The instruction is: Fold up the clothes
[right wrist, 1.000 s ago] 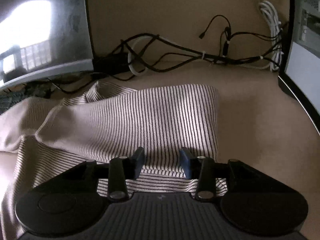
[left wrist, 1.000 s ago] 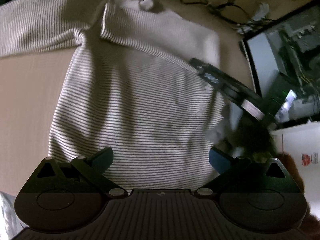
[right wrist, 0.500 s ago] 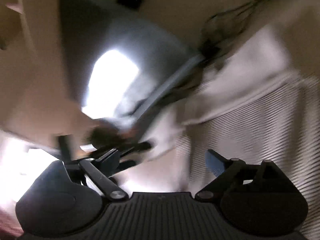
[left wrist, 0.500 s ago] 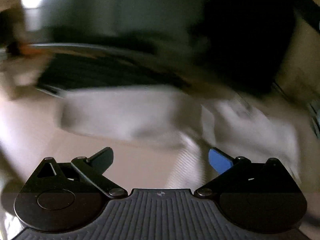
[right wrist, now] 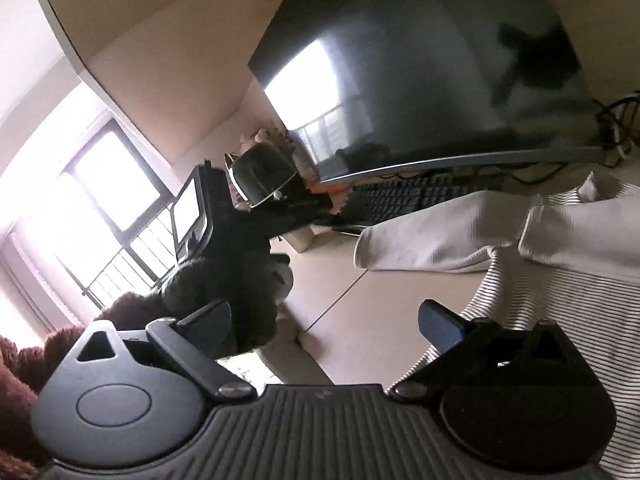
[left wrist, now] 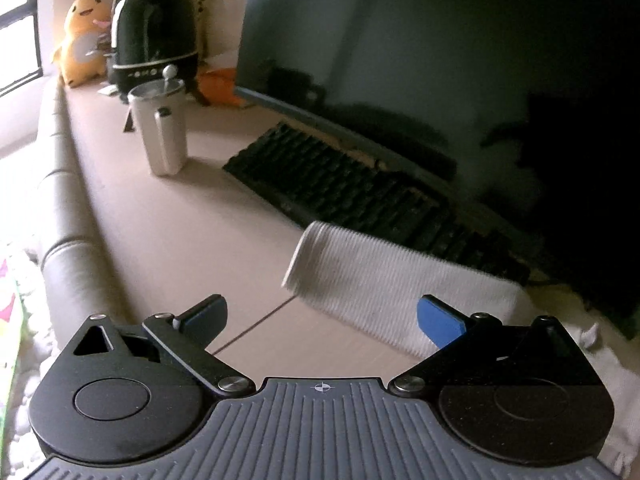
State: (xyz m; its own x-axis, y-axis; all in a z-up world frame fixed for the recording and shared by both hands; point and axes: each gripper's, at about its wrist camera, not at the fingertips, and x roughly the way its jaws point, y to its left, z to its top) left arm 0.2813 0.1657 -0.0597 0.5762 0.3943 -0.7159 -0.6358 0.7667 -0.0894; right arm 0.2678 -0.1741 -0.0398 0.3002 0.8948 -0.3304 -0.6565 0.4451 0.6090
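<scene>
A white shirt with thin dark stripes lies on the beige desk. Its sleeve (left wrist: 396,284) stretches out flat in front of my left gripper (left wrist: 322,320), which is open and empty just short of the sleeve. In the right wrist view the sleeve (right wrist: 432,236) lies at the middle right and the shirt's body (right wrist: 560,320) at the right. My right gripper (right wrist: 324,320) is open and empty, tilted, left of the body. The left gripper and the hand that holds it (right wrist: 240,248) show as a dark shape at the middle left.
A black keyboard (left wrist: 360,188) and a large dark monitor (left wrist: 440,60) stand behind the sleeve. A metal French press (left wrist: 162,132), a black appliance (left wrist: 154,36) and a yellow plush toy (left wrist: 82,40) stand at the far left. Cables (right wrist: 616,128) lie right of the monitor.
Both grippers have swung left, away from the shirt's body, toward the sleeve. The right gripper has opened wider and tilted. The left stays open.
</scene>
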